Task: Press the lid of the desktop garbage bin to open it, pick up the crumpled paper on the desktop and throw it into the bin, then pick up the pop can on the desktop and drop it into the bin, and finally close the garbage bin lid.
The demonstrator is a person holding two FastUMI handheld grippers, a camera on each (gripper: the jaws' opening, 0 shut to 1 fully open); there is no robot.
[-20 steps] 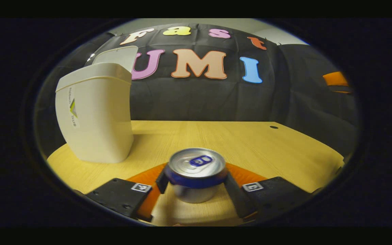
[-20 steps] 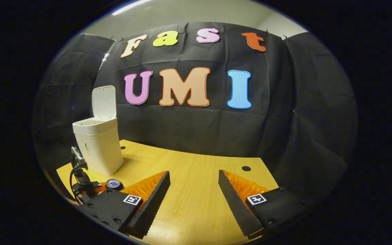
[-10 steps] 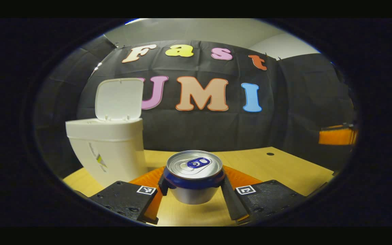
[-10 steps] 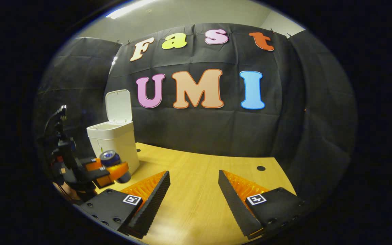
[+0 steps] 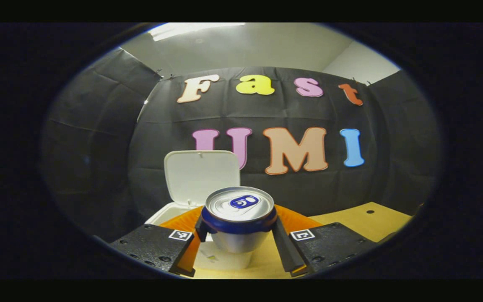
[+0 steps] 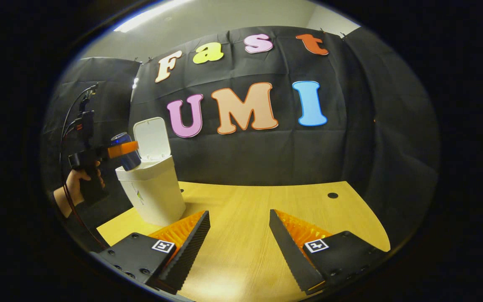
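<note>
My left gripper (image 5: 239,235) is shut on the pop can (image 5: 240,218), a silver can with a blue band, held upright just in front of the white garbage bin (image 5: 162,216). The bin's lid (image 5: 201,176) stands up open behind the can. In the right gripper view the same can (image 6: 125,150) hangs at the bin's (image 6: 153,193) front rim, held by the left gripper (image 6: 122,149) in a person's hand (image 6: 76,182). My right gripper (image 6: 239,239) stands open over the wooden table (image 6: 266,209), nothing between its fingers.
The bin stands at the table's left side. Round cable holes (image 6: 332,195) mark the table top near its far edge. Black cloth walls close the booth behind and on both sides.
The left gripper has lifted the can off the table and carried it up to the bin's opening. The right gripper has stayed open, shifting only slightly.
</note>
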